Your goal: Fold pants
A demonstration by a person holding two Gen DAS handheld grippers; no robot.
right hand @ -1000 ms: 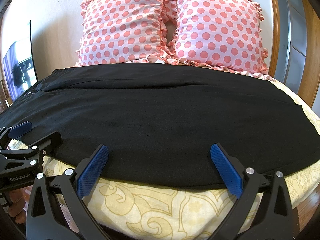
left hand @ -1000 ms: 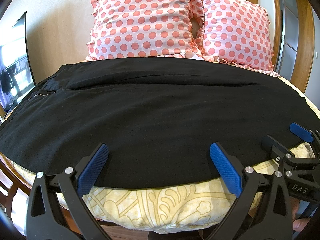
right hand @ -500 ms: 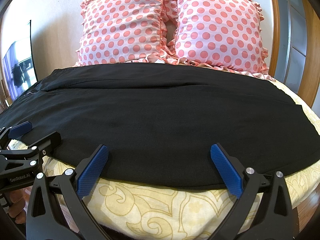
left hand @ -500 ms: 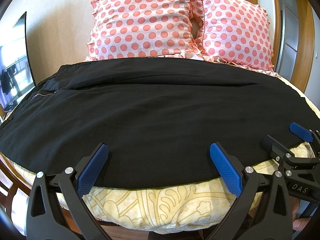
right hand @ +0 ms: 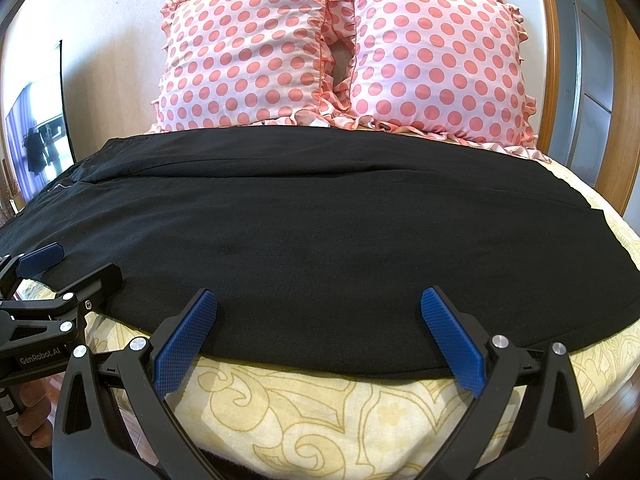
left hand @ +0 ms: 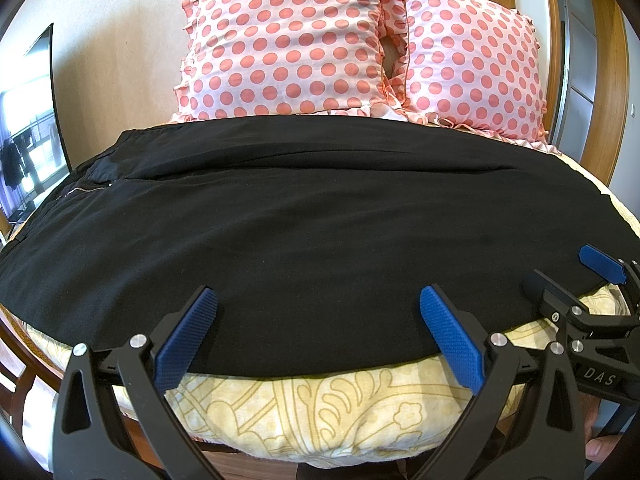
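Across the middle of both frames: black pants [left hand: 320, 240] lie spread flat over the bed [left hand: 304, 412], waistband and zipper at the left edge, leg hems at the right edge.
Change since a second ago: almost none; pants, grippers and pillows sit in the same places in both views, so the pause holds.
Left gripper [left hand: 316, 336]: low centre of its own view, jaws wide apart with nothing between them, blue pads [left hand: 186, 338] hovering over the near edge of the cloth where it meets the yellow patterned cover.
Right gripper [right hand: 318, 336]: low centre of its own view, jaws equally wide and empty, pads above the same near edge, further toward the hem side.
Cross view: each gripper shows at the side of the other's frame, the right one at the lower right of the left view, the left one at the lower left of the right view; both sit just beside the pants' near edge, well apart from each other.
Upper frame: two pink polka-dot pillows [right hand: 340, 52] stand behind the far edge of the pants, touching each other.
Meaning for the task: no fold is started; the garment is laid out and both tools appear lined up for a first pinch on the near edge, which I judge is the next step.
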